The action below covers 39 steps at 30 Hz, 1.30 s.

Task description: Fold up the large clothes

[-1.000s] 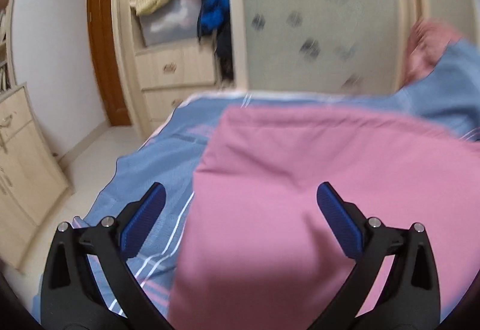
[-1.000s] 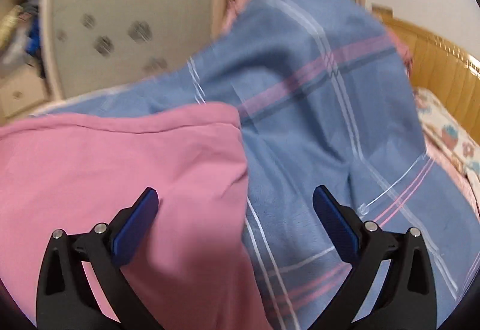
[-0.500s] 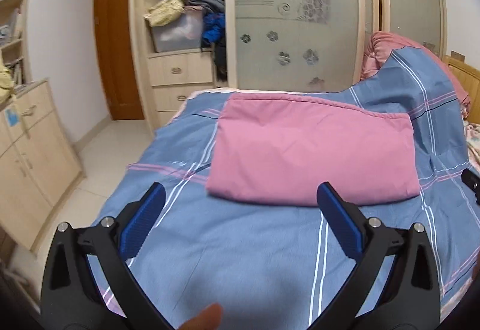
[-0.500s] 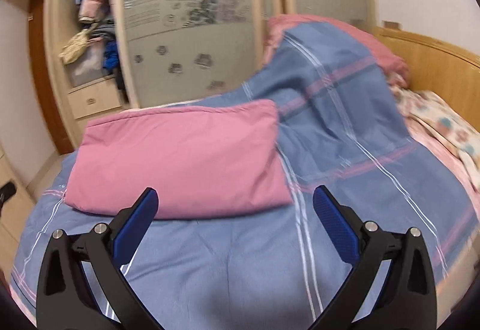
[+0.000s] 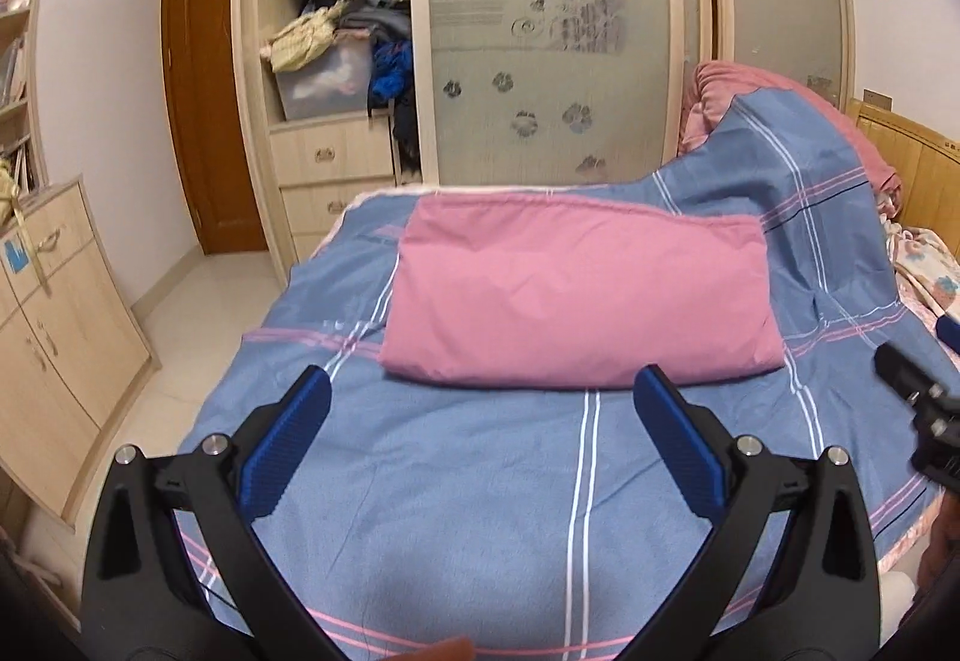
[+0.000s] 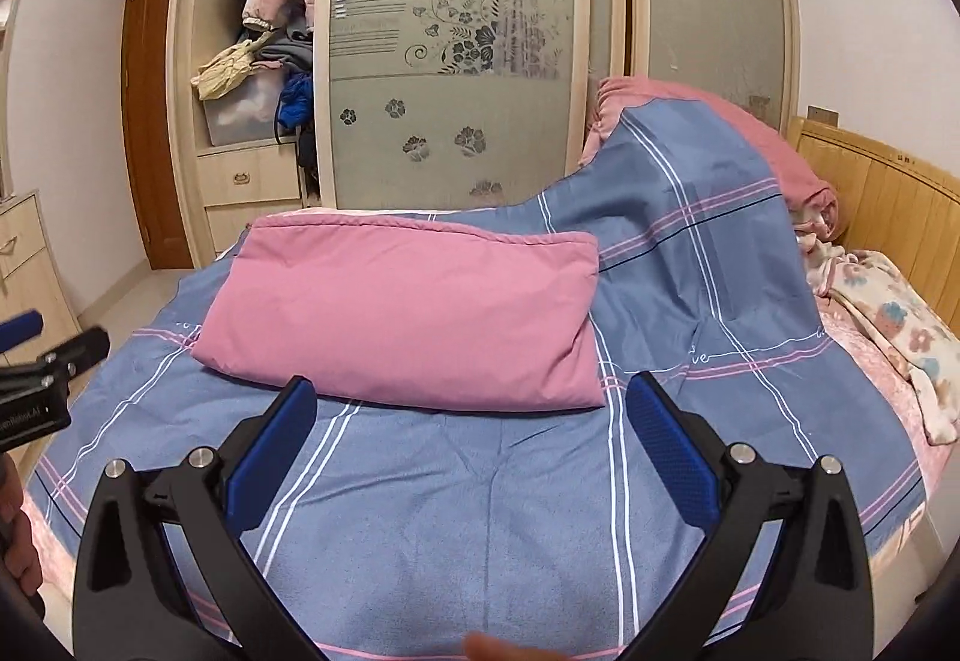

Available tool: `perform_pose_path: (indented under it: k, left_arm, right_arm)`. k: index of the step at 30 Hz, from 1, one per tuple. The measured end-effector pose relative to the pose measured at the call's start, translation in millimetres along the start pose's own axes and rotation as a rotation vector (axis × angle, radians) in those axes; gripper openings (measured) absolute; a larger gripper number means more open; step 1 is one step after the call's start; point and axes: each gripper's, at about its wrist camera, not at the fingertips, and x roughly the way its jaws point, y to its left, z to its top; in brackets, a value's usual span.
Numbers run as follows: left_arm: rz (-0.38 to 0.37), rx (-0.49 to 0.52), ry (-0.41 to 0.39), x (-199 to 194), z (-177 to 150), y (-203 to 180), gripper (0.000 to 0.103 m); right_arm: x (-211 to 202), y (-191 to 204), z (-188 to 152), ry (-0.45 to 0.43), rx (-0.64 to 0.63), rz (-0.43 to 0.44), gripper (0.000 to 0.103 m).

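A pink cloth (image 5: pixel 576 289) (image 6: pixel 408 307) lies folded into a flat rectangle on the blue plaid bedspread (image 5: pixel 480 511) (image 6: pixel 480 511). My left gripper (image 5: pixel 480 409) hangs open over the bedspread, short of the fold's near edge, with nothing between its fingers. My right gripper (image 6: pixel 471 409) is open too, just before the fold's near right corner, and holds nothing. Each gripper shows at the edge of the other's view: the right one (image 5: pixel 918 397), the left one (image 6: pixel 42 367).
A wardrobe with frosted sliding doors (image 5: pixel 552 36) stands behind the bed, its open left bay stuffed with clothes (image 5: pixel 354 0). A wooden cabinet (image 5: pixel 54 325) lines the left wall. A heap under the bedspread (image 6: pixel 690 193), a floral blanket (image 6: pixel 888 325) and the headboard (image 6: pixel 882 199) lie to the right.
Both grippers have pulled back and up from the pink cloth, which filled the views a second ago. The whole folded rectangle now lies free on the bed.
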Motion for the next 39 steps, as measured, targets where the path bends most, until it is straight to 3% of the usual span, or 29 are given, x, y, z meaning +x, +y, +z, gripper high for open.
perform_pose_path:
  k: [11,20,39]
  left_arm:
    - [-0.03,-0.013,-0.05,-10,28,-8,0.101]
    - [-0.001,0.025,-0.033,-6,21,-10,0.101]
    - [-0.018,0.017,-0.035,-5,19,-11,0.101]
  right_arm:
    - [-6,-6,12,-0.009,0.043,0.011,0.102]
    - [-7,-9,13,-0.006,0.06,0.015,0.102]
    - [-8,-5,20,-0.021,0.046,-0.001,0.102]
